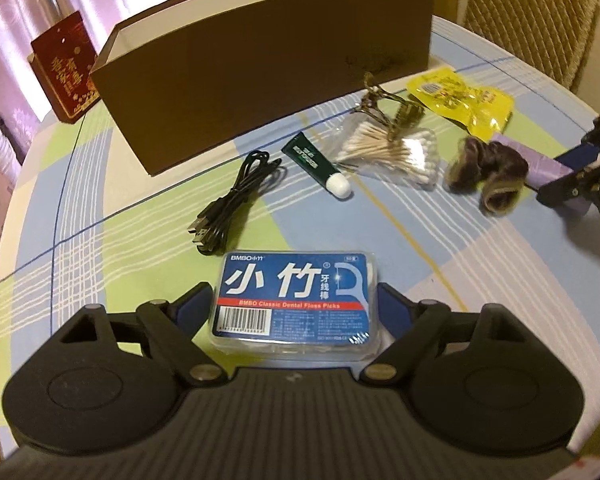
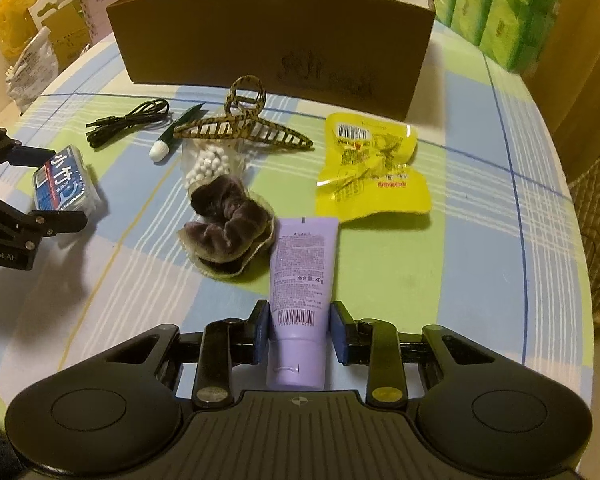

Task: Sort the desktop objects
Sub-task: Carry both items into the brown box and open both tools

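Observation:
My left gripper (image 1: 295, 300) straddles a blue dental floss pick box (image 1: 296, 300) on the tablecloth, its pads close beside the box's sides; the box also shows in the right wrist view (image 2: 62, 184). My right gripper (image 2: 302, 334) straddles a purple tube (image 2: 302, 280), pads touching its sides. A black USB cable (image 1: 236, 196), a green tube with white cap (image 1: 320, 164), a bag of cotton swabs (image 1: 392, 150), a leopard hair claw (image 2: 240, 124), a brown scrunchie (image 2: 228, 224) and a yellow snack packet (image 2: 372, 168) lie between them. A brown open box (image 1: 260, 60) stands behind.
A red box (image 1: 66, 68) stands at the table's far left edge. A wicker chair (image 1: 532, 20) is behind the table at right. Green packs (image 2: 500, 4) and bags (image 2: 24, 64) sit beyond the table edges.

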Demonstrator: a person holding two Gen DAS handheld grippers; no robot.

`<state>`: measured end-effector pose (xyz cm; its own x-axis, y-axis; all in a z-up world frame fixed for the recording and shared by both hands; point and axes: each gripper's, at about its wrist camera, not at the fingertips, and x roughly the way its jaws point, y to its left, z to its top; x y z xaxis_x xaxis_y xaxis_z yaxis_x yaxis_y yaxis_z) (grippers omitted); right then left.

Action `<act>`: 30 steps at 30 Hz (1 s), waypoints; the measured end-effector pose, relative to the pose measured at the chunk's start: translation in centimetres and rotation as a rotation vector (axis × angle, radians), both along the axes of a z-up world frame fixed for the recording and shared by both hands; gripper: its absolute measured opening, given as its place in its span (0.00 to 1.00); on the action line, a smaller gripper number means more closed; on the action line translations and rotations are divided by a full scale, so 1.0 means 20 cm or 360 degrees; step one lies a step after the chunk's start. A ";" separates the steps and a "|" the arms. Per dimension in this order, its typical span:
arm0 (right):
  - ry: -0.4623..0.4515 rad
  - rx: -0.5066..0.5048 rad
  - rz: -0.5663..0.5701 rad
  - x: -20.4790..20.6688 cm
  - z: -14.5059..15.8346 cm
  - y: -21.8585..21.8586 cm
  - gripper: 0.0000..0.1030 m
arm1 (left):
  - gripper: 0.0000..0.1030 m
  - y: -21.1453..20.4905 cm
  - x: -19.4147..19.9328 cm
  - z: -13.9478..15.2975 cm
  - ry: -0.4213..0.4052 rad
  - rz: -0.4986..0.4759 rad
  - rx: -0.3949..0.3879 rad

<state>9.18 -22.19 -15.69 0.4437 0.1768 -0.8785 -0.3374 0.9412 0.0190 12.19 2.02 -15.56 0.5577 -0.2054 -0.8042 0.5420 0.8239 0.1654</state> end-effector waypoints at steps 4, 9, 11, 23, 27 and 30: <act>0.0034 0.0078 -0.0040 -0.03 0.03 -0.05 0.28 | 0.82 0.00 -0.04 0.04 -0.0011 -0.0012 -0.0010; 0.0013 0.0162 -0.0073 -0.04 0.12 -0.09 0.28 | 0.82 0.01 -0.05 0.13 -0.0054 -0.0028 -0.0032; -0.0012 0.0193 -0.0072 -0.03 0.17 -0.09 0.28 | 0.82 0.01 -0.05 0.17 -0.0074 -0.0029 -0.0040; -0.0159 0.0377 0.0007 0.11 0.42 0.00 0.28 | 0.82 -0.01 0.10 0.44 -0.0193 -0.0034 -0.0190; -0.0218 0.0436 0.0021 0.20 0.50 0.04 0.28 | 0.82 -0.01 0.20 0.53 -0.0245 -0.0032 -0.0241; -0.0288 0.0461 0.0052 0.29 0.58 0.07 0.28 | 0.82 -0.02 0.29 0.60 -0.0300 -0.0029 -0.0277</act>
<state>14.98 -20.71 -4.04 0.5781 0.4241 -0.6971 -0.3896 0.8941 0.2209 17.93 1.72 -3.51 0.6895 -0.3430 -0.6380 0.5300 0.8392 0.1217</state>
